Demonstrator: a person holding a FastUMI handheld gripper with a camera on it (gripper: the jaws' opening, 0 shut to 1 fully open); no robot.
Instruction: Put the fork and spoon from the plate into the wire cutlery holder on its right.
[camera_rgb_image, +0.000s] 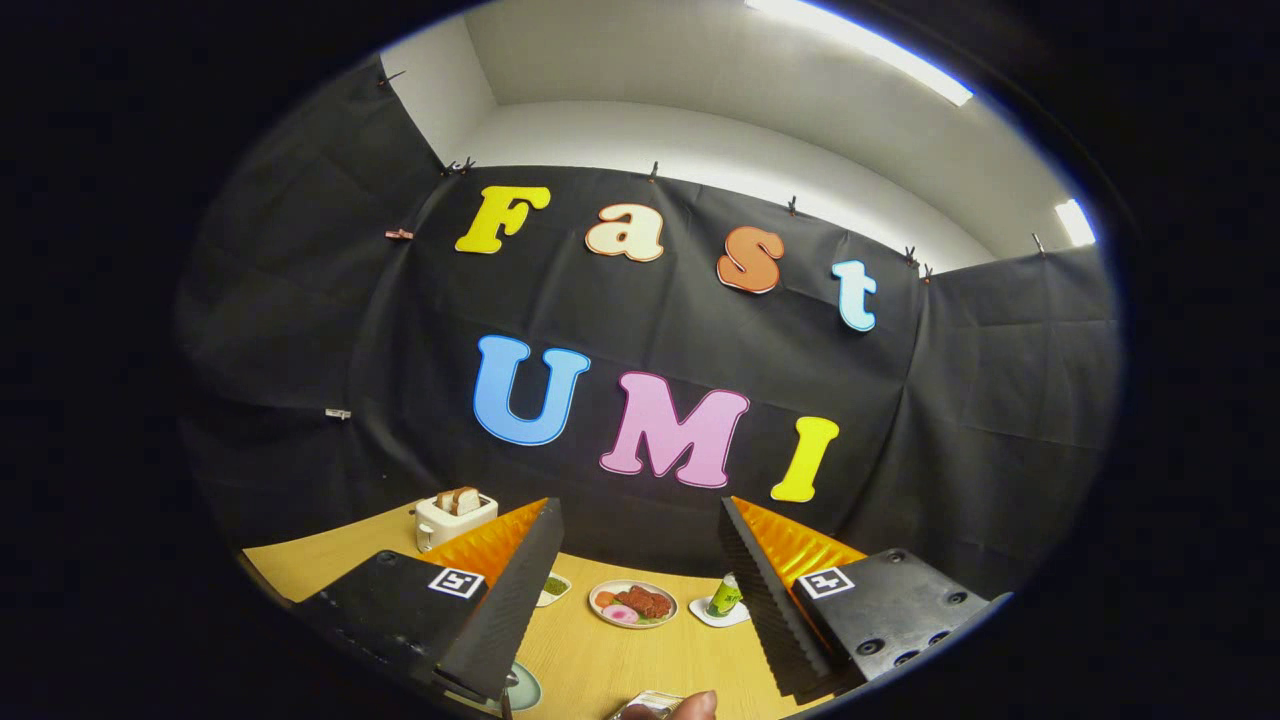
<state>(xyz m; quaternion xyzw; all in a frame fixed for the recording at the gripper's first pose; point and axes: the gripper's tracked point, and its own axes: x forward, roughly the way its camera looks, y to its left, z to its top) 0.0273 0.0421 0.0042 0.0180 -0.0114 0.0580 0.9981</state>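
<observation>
My gripper (640, 503) is open, held above the wooden table (600, 660) with nothing between its fingers. Close under the left finger, the rim of a pale green plate (524, 688) peeks out, with a thin dark handle (506, 704) beside it; I cannot tell whether that is the fork or the spoon. A person's fingertip (692, 705) shows at the near table edge, touching a small shiny object (645, 706) that is too cropped to identify.
Beyond the fingers stand a plate of food (632, 603), a green can on a white coaster (725, 597) and a small dish of green sauce (553, 587). A white toaster with bread (455, 517) sits at the far left, against the black cloth wall.
</observation>
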